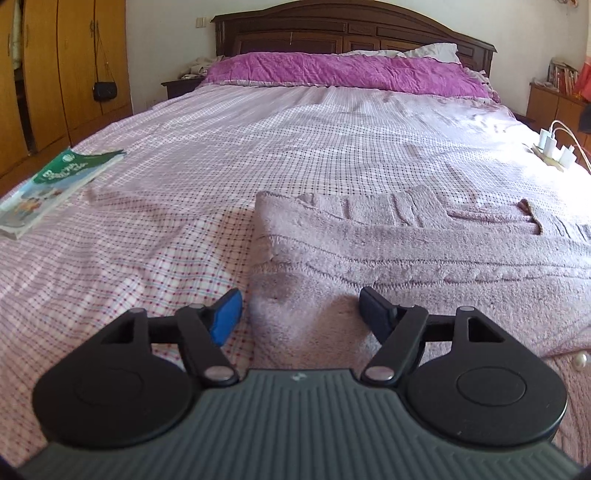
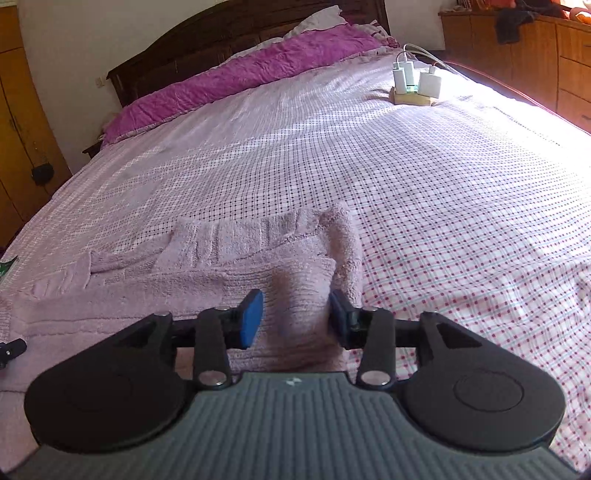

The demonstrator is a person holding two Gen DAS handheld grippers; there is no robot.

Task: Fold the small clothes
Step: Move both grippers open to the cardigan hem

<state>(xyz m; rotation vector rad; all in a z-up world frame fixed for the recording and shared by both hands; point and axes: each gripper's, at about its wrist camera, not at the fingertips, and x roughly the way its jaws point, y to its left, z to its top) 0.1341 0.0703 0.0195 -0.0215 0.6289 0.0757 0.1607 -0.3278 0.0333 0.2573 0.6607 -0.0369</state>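
**Mia:** Where is the sweater [image 1: 424, 254]?

**Ben:** It lies flat on the bed [image 1: 295, 140], close to the foot edge. It is pale pink and fuzzy. The sheet under it has little pink and dark checks.

**Mia:** What is the left gripper [image 1: 300, 314] doing?

**Ben:** It sits low over the sweater's left edge. Its jaws are spread wide. One blue pad [image 1: 227, 315] is over the sheet and the other is over the sweater. Nothing is pinched.

**Mia:** And the right gripper [image 2: 295, 317]?

**Ben:** It is over the sweater's right side, near that edge. Its jaws are spread too, with fuzzy cloth between them. I cannot tell if the pads touch the cloth.

**Mia:** Is the sweater folded?

**Ben:** Partly. A sleeve [image 2: 255, 236] lies folded across the top of it.

**Mia:** What else is on the bed?

**Ben:** A book [image 1: 51, 192] with a green cover lies near the left edge, well apart from the sweater. A power strip [image 2: 413, 86] with white chargers sits by the right edge, farther up. A purple pillow [image 1: 347, 74] lies across the head edge, against the dark headboard [image 1: 351, 33].

**Mia:** Anything off the bed?

**Ben:** A wardrobe [image 1: 55, 66] stands on the left, with a small black bag [image 1: 104, 90] hanging on it.
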